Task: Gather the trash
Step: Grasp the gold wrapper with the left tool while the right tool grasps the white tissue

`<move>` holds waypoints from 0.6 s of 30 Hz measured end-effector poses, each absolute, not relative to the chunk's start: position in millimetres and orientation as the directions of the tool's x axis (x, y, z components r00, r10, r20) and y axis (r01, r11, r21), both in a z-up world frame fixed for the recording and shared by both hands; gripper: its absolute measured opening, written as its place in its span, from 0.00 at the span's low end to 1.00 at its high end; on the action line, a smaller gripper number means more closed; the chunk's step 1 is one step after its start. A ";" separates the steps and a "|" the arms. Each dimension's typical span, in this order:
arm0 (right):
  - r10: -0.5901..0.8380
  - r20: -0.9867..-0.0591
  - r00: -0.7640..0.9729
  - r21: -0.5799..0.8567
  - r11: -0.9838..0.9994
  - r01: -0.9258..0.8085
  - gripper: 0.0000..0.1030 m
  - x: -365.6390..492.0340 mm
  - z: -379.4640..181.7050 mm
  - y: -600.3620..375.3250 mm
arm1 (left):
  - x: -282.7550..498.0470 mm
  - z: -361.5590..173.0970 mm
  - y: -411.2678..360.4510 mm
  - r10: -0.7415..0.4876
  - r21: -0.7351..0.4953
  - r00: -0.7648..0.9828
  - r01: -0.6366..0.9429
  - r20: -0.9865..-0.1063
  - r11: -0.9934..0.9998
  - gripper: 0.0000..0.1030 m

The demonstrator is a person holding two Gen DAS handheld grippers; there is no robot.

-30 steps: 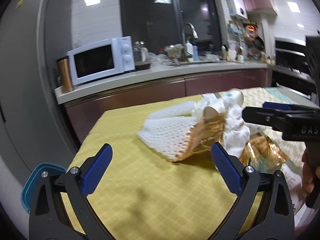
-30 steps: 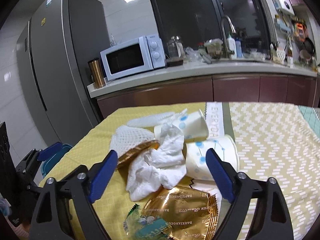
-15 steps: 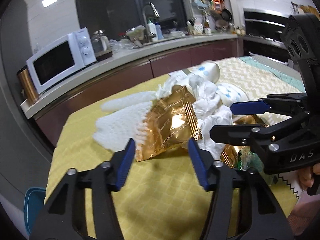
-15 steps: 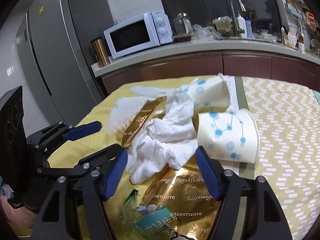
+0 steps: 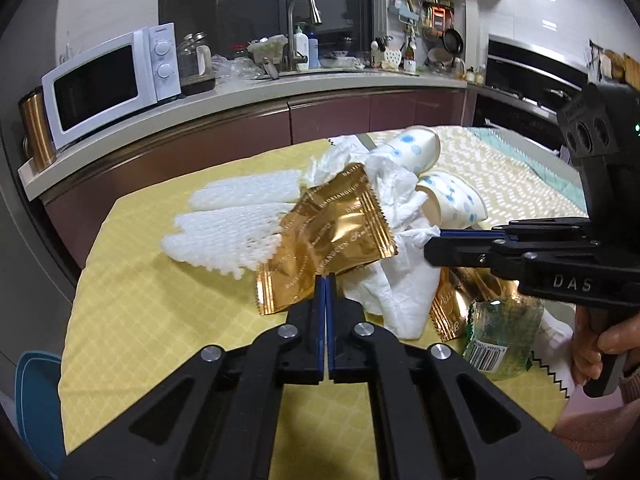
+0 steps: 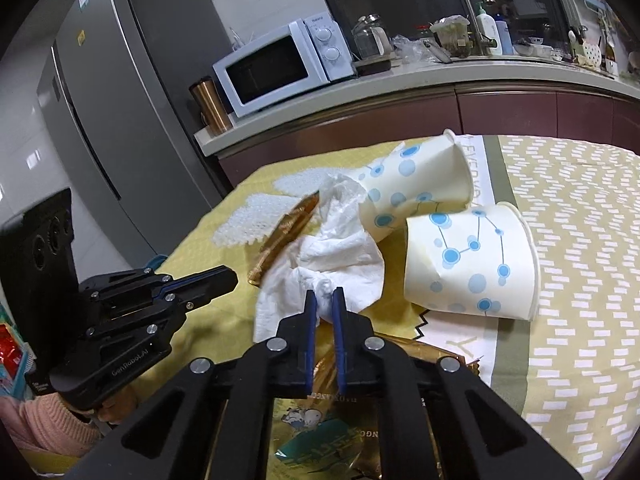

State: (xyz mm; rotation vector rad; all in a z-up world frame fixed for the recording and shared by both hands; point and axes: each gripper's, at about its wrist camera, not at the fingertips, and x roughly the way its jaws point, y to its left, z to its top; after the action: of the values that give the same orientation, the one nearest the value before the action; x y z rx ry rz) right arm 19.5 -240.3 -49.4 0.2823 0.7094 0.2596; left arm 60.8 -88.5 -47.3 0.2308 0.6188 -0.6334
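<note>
While the left gripper (image 5: pixel 325 280) pinches the crinkled gold foil wrapper (image 5: pixel 340 232) at frame centre and the right gripper (image 6: pixel 324 300) clamps the crumpled white tissue (image 6: pixel 332 256), either thin hold could slip.

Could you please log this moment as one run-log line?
left gripper: shut on gold wrapper | right gripper: shut on crumpled tissue | paper cups: lying on table
</note>
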 end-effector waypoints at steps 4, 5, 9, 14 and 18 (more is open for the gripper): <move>0.328 -0.589 0.738 0.340 0.930 -0.142 0.07 18.5 -43.8 -242.7 | 55.7 -40.1 -81.3 -0.500 0.030 0.639 0.633 -0.585 0.774 0.20; 0.328 -0.588 0.739 0.342 0.929 -0.141 0.07 18.0 -43.7 -243.5 | 54.8 -39.3 -82.8 -0.498 0.044 0.642 0.637 -0.583 0.770 0.33; 0.328 -0.584 0.743 0.351 0.927 -0.133 0.07 17.7 -43.1 -248.5 | 49.0 -41.6 -103.3 -0.478 0.145 0.645 0.672 -0.597 0.726 0.38; 0.330 -0.583 0.742 0.363 0.923 -0.125 0.07 14.9 -44.9 -254.7 | 54.3 -46.3 -128.0 -0.434 0.224 0.652 0.679 -0.621 0.699 0.40; 0.334 -0.584 0.740 0.370 0.921 -0.124 0.07 15.3 -46.1 -256.4 | 63.9 -45.7 -135.3 -0.433 0.200 0.635 0.681 -0.640 0.704 0.17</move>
State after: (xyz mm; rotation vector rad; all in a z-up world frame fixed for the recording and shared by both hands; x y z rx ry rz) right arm 15.3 -256.4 -46.1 0.3196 0.6958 0.2560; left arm 63.9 -135.3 -45.7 0.4529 0.5963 -0.6621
